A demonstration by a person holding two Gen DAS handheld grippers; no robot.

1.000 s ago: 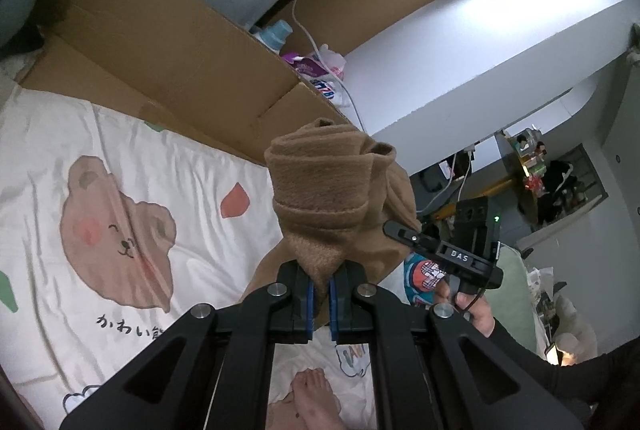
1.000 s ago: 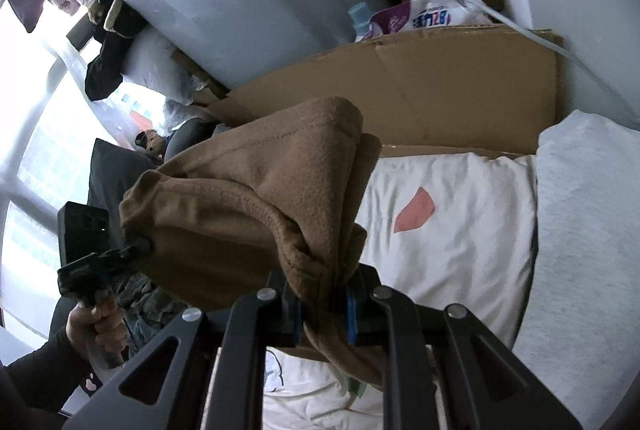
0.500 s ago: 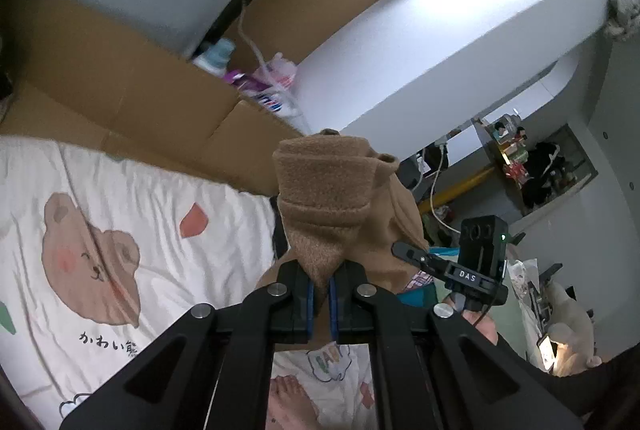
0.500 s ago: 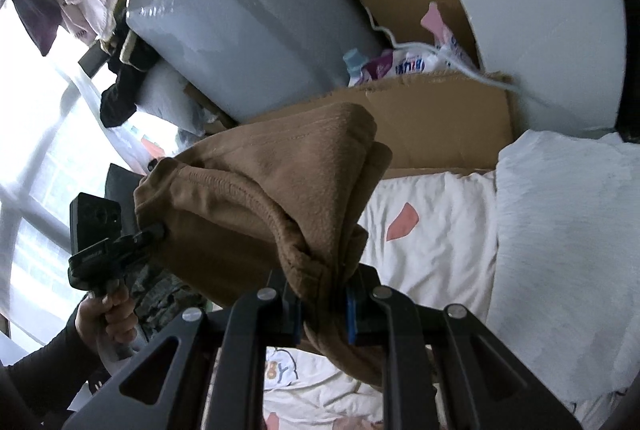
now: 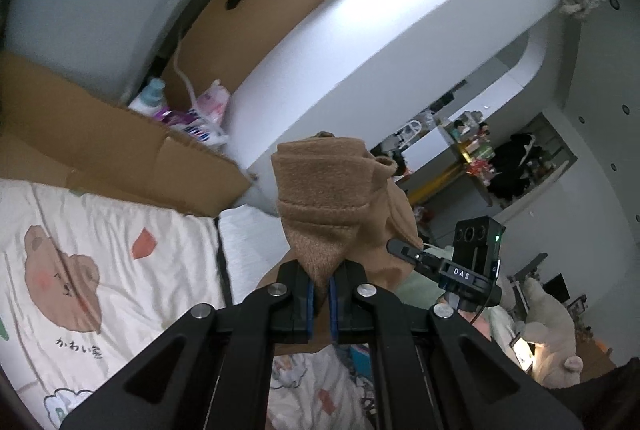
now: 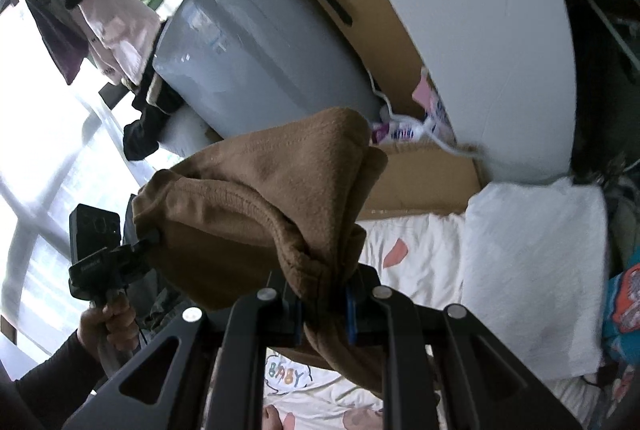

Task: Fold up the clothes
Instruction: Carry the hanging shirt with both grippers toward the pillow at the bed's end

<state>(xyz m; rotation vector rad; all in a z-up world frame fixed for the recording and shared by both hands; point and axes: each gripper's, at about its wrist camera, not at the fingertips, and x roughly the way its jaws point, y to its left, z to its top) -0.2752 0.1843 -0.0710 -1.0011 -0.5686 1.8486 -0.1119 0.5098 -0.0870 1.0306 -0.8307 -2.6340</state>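
Note:
A brown fleece garment [image 5: 324, 198] hangs in the air between both grippers, above a white bear-print sheet [image 5: 92, 238]. My left gripper [image 5: 319, 290] is shut on one bunched hem of it. My right gripper [image 6: 323, 310] is shut on another bunched edge of the brown garment [image 6: 272, 190], which drapes leftward to the other gripper's tip. In the left wrist view the right gripper's camera block [image 5: 476, 242] shows behind the cloth. In the right wrist view a hand [image 6: 110, 322] holds the left gripper's handle. The garment's lower part is hidden under the fingers.
Flattened cardboard [image 5: 100, 146] lines the far edge of the sheet, with detergent packs [image 5: 200, 110] behind it. A white folded towel or pillow [image 6: 532, 270] lies right of the sheet. A grey wrapped mattress [image 6: 248, 58] leans at the back. Bare toes [image 6: 276, 418] show below.
Both grippers have risen and tilted upward with the brown garment; the sheet has dropped lower in both views and more wall and ceiling show. Both grips are unchanged.

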